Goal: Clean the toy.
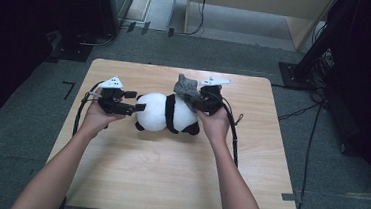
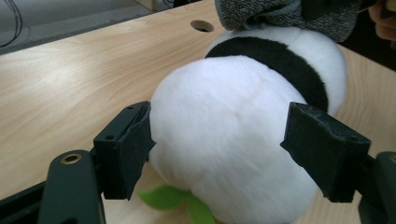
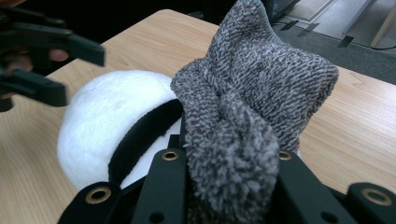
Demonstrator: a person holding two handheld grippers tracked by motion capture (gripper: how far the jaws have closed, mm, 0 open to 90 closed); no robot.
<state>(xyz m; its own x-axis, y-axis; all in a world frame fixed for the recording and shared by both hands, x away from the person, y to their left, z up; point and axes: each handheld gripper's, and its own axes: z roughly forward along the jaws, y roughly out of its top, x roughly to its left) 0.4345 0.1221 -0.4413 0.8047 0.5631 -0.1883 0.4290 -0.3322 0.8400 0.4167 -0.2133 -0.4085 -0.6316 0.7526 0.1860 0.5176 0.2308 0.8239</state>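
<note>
Grey knit sock [image 3: 252, 93] clamped in right gripper [image 1: 205, 100], draped on plush panda [image 1: 166, 114] at frame centre — left gripper [image 2: 217, 149] jaws apart, flanking its rump; steady panda first, then pull sock on.

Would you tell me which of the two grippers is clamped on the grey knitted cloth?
The right gripper: it is shut on the grey knitted cloth. The left gripper stands open around the plush panda's white end.
</note>
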